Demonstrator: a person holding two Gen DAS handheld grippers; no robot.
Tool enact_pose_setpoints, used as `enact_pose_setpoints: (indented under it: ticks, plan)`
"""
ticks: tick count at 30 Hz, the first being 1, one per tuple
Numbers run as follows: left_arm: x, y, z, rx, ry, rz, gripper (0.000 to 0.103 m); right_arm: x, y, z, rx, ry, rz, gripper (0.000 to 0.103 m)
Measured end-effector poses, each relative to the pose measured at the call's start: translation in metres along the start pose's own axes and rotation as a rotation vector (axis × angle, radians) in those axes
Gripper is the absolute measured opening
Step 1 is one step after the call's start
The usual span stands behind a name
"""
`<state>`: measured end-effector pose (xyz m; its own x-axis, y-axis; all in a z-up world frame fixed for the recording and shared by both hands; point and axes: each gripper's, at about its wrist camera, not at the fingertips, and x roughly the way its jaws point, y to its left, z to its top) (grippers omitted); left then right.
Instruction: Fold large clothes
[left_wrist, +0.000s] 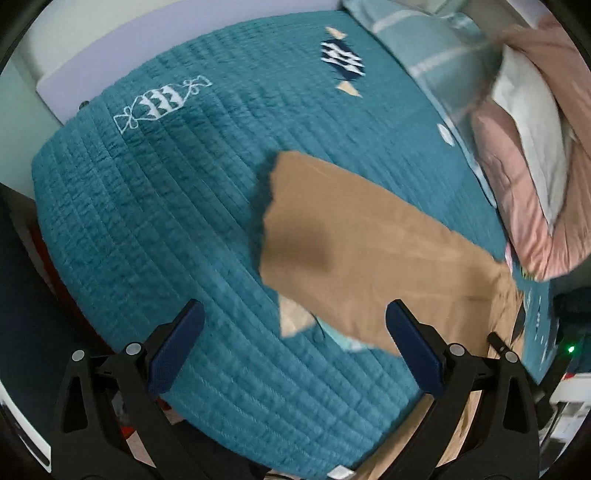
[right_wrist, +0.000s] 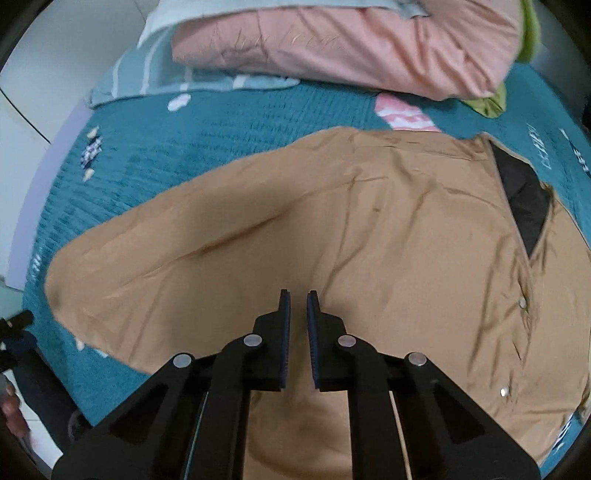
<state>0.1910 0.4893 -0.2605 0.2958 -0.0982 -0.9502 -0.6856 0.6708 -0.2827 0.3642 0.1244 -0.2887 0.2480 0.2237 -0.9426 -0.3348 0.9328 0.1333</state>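
A tan jacket with snap buttons and a dark lining lies spread on a teal quilted bedspread. One sleeve stretches out to the left. In the left wrist view the sleeve lies flat ahead, its cuff at the far end. My left gripper is open wide and empty, above the quilt beside the sleeve. My right gripper hovers over the jacket body with its jaws nearly closed, a narrow gap between the pads, holding nothing.
A folded pink blanket and a pale blue striped pillow lie at the head of the bed. A green cloth peeks out beside the blanket. The bed's left edge drops to a white wall.
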Motion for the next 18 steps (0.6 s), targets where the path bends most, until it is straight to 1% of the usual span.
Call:
enact_pose_setpoints:
  ticks: [2,4,6,9,10,11,13,14,15,16,17,18]
  plan:
    - [0.009,0.005,0.008,-0.02,0.015,0.01,0.098,0.018,0.003,0.003,-0.004,0.037,-0.017,0.009]
    - [0.02,0.007,0.017,-0.031,0.036,-0.004,0.098,0.031,0.003,0.005,-0.007,0.056,-0.028,0.009]
    - [0.033,0.007,0.023,-0.049,0.072,-0.046,0.098,0.04,0.004,0.005,-0.011,0.048,-0.041,0.009]
    - [0.048,0.007,0.028,-0.096,0.081,-0.072,0.097,0.043,0.013,0.006,-0.075,0.033,-0.092,0.008]
    - [0.053,0.005,0.029,-0.1,0.086,-0.078,0.089,0.044,0.015,0.005,-0.094,0.028,-0.104,0.008]
    - [0.06,0.003,0.031,-0.102,0.094,-0.075,0.084,0.045,0.015,0.005,-0.094,0.026,-0.104,0.008]
    - [0.063,-0.004,0.03,-0.086,0.069,-0.003,0.073,0.046,0.011,0.006,-0.074,0.023,-0.084,0.008]
    - [0.061,-0.011,0.029,-0.057,0.046,0.04,0.064,0.046,0.008,0.007,-0.067,0.021,-0.072,0.008]
    - [0.058,-0.016,0.028,-0.026,0.021,0.072,0.037,0.047,0.007,0.007,-0.064,0.019,-0.063,0.007]
    - [0.054,-0.023,0.027,0.02,-0.005,0.059,0.018,0.047,0.005,0.007,-0.062,0.017,-0.058,0.007]
    - [0.051,-0.027,0.026,0.039,-0.005,0.038,0.018,0.047,0.003,0.007,-0.061,0.016,-0.054,0.007]
    - [0.047,-0.032,0.024,0.053,-0.007,0.064,0.018,0.047,0.002,0.008,-0.058,0.014,-0.047,0.007]
